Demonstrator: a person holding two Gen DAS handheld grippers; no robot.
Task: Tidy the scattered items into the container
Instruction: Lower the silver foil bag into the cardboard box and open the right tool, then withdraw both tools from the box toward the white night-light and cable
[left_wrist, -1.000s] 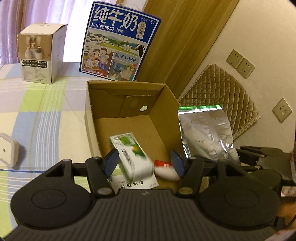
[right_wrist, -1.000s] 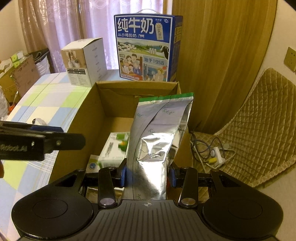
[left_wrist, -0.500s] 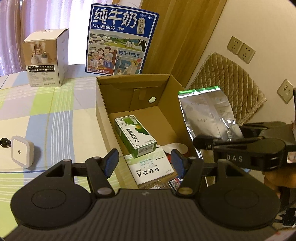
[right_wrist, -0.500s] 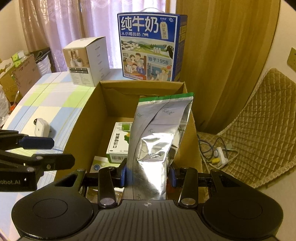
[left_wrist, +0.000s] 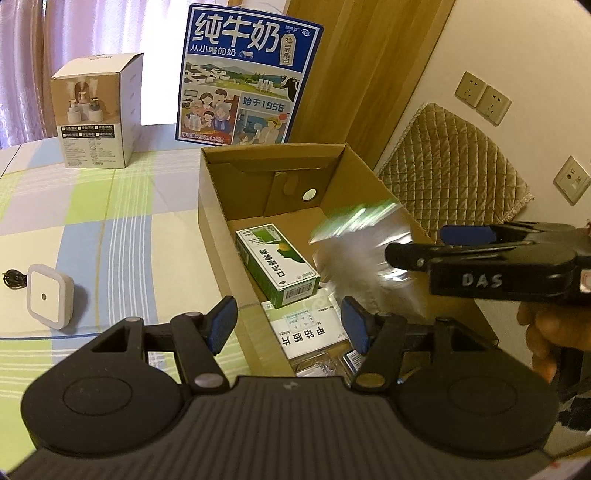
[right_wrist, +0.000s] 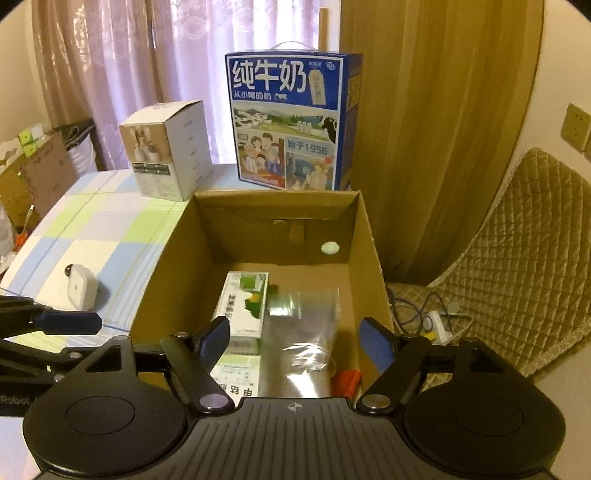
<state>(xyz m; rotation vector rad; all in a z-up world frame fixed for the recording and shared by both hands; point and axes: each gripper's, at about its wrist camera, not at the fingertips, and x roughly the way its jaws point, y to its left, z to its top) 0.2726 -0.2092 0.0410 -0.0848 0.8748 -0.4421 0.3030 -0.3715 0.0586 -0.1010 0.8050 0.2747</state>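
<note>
Now right gripper (right_wrist: 297, 345) just opened — foil pouch (right_wrist: 304, 332) in box (right_wrist: 365, 236).

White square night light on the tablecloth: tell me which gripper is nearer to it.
Left. The left gripper hangs at the cardboard box's left wall, beside the night light; the right gripper hangs over the box's interior.

Both wrist views angled down, close over cardboard box (left_wrist: 258, 236), left view from its left side, shared interior
</note>
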